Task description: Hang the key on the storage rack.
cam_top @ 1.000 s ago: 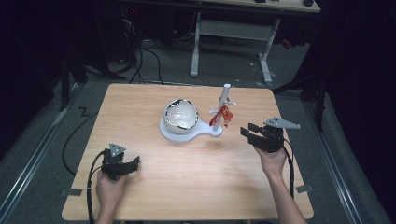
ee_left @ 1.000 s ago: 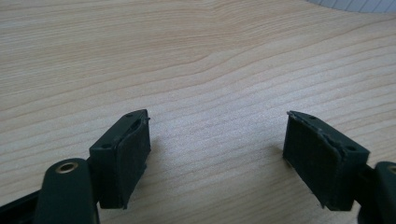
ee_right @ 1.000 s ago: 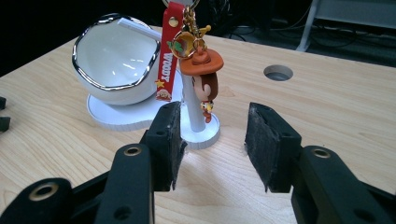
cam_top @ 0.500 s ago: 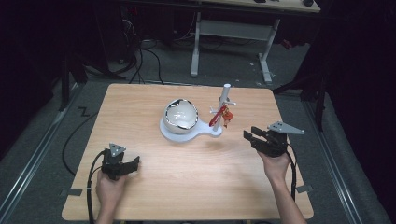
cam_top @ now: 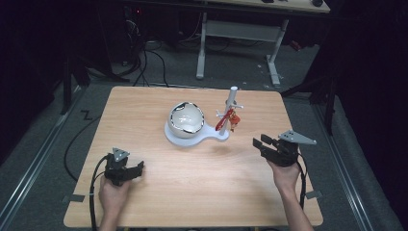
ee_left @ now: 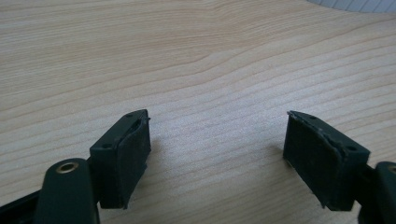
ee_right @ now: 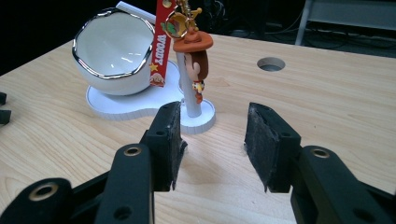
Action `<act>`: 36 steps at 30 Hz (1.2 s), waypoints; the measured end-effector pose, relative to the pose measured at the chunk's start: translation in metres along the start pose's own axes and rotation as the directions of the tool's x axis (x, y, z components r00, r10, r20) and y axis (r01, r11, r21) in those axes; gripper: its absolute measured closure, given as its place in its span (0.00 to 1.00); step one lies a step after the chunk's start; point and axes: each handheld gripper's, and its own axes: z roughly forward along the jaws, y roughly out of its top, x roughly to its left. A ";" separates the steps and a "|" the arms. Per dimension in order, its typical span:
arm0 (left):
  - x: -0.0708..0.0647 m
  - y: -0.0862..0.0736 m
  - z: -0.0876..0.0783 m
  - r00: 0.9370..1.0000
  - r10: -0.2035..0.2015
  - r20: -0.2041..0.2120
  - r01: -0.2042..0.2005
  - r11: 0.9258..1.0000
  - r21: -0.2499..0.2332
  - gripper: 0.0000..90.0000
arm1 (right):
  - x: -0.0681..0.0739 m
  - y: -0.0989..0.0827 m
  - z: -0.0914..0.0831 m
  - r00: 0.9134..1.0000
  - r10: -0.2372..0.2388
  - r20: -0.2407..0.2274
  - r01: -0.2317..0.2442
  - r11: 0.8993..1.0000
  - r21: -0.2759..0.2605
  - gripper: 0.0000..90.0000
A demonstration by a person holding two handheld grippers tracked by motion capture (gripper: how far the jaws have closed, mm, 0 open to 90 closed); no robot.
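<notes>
A white stand point(cam_top: 211, 136) in the middle of the table carries a white bowl point(cam_top: 186, 118) with a silver rim and an upright post point(cam_top: 232, 103). A keychain point(cam_top: 226, 119) with a red strap and a cowboy figure point(ee_right: 192, 56) hangs from the post beside the bowl point(ee_right: 114, 51). My right gripper point(cam_top: 260, 143) hovers right of the stand, pointing at it. In the right gripper view it point(ee_right: 213, 109) is open; its jaws have just been opening a little, nothing between them. My left gripper point(cam_top: 136, 169) rests near the front left, open point(ee_left: 217, 116) over bare wood.
The wooden tabletop point(cam_top: 202, 187) has a round hole point(ee_right: 271, 64) behind the stand. A white desk frame point(cam_top: 240, 29) and cables point(cam_top: 144, 57) lie on the dark floor beyond the far edge. The left gripper's jaws show at the edge point(ee_right: 3, 109) of the right gripper view.
My right gripper has drifted slightly back toward the near right, away from the stand. The left gripper has stayed put.
</notes>
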 end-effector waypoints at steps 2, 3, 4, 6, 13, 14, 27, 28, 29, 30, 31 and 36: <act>0.000 0.000 0.000 1.000 0.002 0.000 -0.002 1.000 0.001 0.26 | -0.001 -0.001 -0.001 1.000 0.002 0.002 -0.002 1.000 -0.001 0.62; 0.000 0.000 0.000 1.000 0.002 0.000 -0.002 1.000 0.002 0.26 | -0.001 -0.003 -0.002 1.000 0.009 0.004 -0.009 1.000 -0.001 0.62; 0.000 0.000 0.000 1.000 0.000 0.000 0.000 1.000 0.000 0.26 | -0.002 -0.005 -0.002 1.000 0.011 0.004 -0.011 1.000 -0.001 0.62; 0.000 0.000 0.000 1.000 0.000 0.000 0.000 1.000 0.000 0.26 | -0.003 -0.008 -0.002 1.000 0.017 0.008 -0.017 1.000 0.005 0.62; 0.000 0.000 0.000 1.000 0.002 0.000 -0.002 1.000 0.001 0.26 | -0.006 -0.016 -0.006 1.000 0.028 0.012 -0.028 1.000 0.006 0.62; 0.000 0.000 0.000 1.000 0.002 0.000 -0.002 1.000 0.002 0.26 | -0.006 -0.017 -0.006 0.999 0.030 0.014 -0.030 1.000 0.005 0.62; 0.000 0.000 0.000 1.000 0.002 0.000 -0.002 1.000 0.001 0.26 | -0.010 -0.034 -0.007 0.997 0.073 0.019 -0.073 0.997 0.014 0.61; 0.000 0.000 0.000 1.000 0.002 0.000 -0.002 1.000 0.002 0.26 | -0.010 -0.034 -0.007 0.997 0.073 0.019 -0.073 0.997 0.014 0.61; 0.000 0.000 0.000 1.000 0.002 0.000 -0.002 1.000 0.001 0.26 | -0.011 -0.036 -0.007 0.997 0.077 0.020 -0.077 0.997 0.017 0.61; 0.000 0.000 0.000 1.000 0.002 0.000 -0.002 1.000 0.001 0.26 | -0.011 -0.036 -0.007 0.997 0.077 0.020 -0.077 0.997 0.017 0.61; 0.000 0.000 0.000 1.000 0.000 0.000 0.000 1.000 0.000 0.26 | -0.011 -0.037 -0.007 0.997 0.078 0.022 -0.078 0.997 0.018 0.61; 0.000 0.000 0.000 1.000 0.002 0.000 -0.002 1.000 0.002 0.26 | -0.012 -0.044 -0.005 0.996 0.080 0.036 -0.081 0.996 0.035 0.61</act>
